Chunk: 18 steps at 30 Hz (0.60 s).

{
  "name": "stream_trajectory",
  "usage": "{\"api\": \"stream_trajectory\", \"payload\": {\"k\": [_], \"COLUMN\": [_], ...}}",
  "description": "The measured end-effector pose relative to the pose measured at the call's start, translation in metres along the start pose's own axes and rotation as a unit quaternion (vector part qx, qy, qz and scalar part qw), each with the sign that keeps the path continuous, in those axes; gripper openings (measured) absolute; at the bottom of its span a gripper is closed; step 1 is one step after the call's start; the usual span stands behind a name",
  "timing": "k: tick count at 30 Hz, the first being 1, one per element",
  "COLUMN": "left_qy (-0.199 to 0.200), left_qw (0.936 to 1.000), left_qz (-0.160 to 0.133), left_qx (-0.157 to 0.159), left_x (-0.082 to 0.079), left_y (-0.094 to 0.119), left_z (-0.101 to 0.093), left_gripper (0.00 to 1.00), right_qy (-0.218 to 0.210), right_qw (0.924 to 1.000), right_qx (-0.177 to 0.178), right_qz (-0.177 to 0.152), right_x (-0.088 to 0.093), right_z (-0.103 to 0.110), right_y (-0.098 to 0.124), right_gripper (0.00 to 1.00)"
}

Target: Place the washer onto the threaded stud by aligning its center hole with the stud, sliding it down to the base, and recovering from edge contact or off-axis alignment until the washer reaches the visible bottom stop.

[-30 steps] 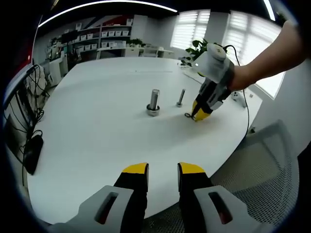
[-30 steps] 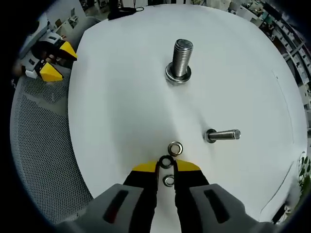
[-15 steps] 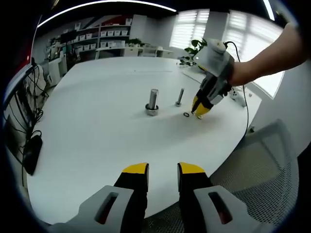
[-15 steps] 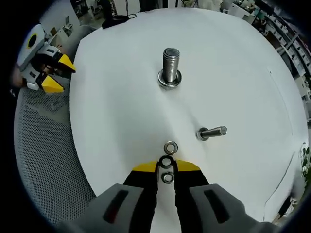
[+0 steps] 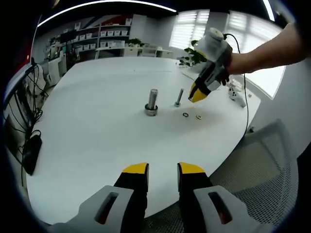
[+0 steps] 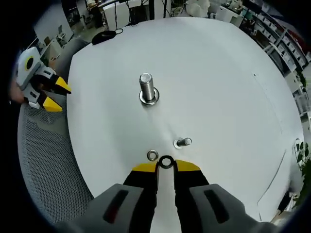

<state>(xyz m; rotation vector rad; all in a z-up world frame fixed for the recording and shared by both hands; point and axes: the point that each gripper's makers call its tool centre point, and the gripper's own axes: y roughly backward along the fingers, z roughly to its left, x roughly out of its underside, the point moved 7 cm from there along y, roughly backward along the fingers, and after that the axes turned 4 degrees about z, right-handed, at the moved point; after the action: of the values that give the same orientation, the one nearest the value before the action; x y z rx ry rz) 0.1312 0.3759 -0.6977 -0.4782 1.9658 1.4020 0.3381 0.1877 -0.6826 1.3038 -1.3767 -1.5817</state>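
Right gripper (image 6: 165,166) fingers pinch washer (image 6: 166,162) above white table (image 6: 218,97)

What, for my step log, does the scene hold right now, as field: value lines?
right claw: shut on a washer, above the table
left claw: open, empty, at the table's near edge
small stud: upright, just ahead of the held washer
large stud: upright, farther off, ring at its base
loose washers: two, flat on the table
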Motion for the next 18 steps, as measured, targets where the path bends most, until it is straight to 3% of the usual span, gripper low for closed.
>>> {"api": "stream_trajectory", "payload": {"k": [18], "left_qy": [0.0], "left_qw": [1.0], "left_qz": [-0.001], "left_qx": [0.003], "left_x": [0.0], "left_y": [0.0], "left_z": [0.0], "left_gripper": [0.21], "right_qy": [0.001], "right_qw": [0.9993], "right_qx": [0.025], "right_qz": [-0.028], "right_x": [-0.018], "right_z": [-0.014], "right_y": [0.013], "right_gripper": [0.14]}}
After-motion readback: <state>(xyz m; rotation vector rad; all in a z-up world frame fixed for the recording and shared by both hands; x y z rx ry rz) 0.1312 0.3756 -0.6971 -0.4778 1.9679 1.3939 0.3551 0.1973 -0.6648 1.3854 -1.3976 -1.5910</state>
